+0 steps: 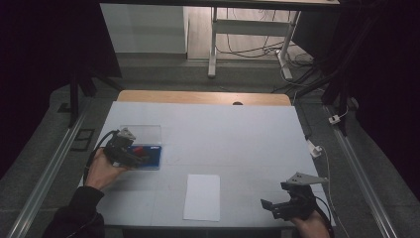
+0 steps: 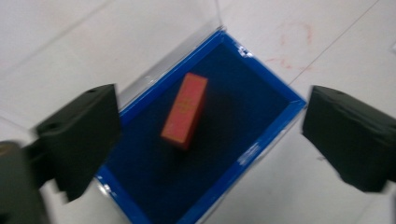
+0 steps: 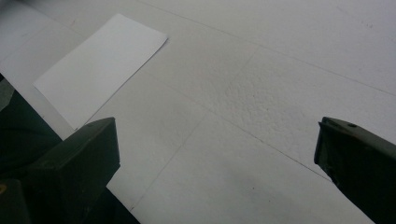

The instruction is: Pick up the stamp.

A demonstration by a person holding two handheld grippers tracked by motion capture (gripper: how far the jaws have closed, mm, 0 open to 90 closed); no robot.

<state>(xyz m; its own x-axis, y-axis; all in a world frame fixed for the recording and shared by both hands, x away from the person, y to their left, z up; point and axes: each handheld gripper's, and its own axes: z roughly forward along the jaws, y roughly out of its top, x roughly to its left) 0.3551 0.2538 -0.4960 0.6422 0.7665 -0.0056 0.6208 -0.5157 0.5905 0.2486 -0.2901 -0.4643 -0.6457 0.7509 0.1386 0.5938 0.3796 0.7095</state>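
Blue-lined tray with a clear lid standing open behind it, seen at left of centre in the high view, on the white table cover. Within the tray lies a small red block; in the left gripper view it sits slightly left of the frame's middle, tilted with its long side running from lower left to upper right, resting on the dark blue lining and clear of the tray's blue rim.

Left gripper: poised above the tray, held in the person's left hand at the left of the high view. Its two black jaws stand wide apart at the left and right edges of its own view, with the red block between them but touched by neither.

Right gripper: at the lower right of the high view, held in the person's right hand near the table's front edge. In the right gripper view its jaws are spread apart over bare table cover, with nothing between them.

White sheet of paper: flat on the table at lower centre of the high view, between the two grippers and well apart from the tray; in the right gripper view it appears at upper left.
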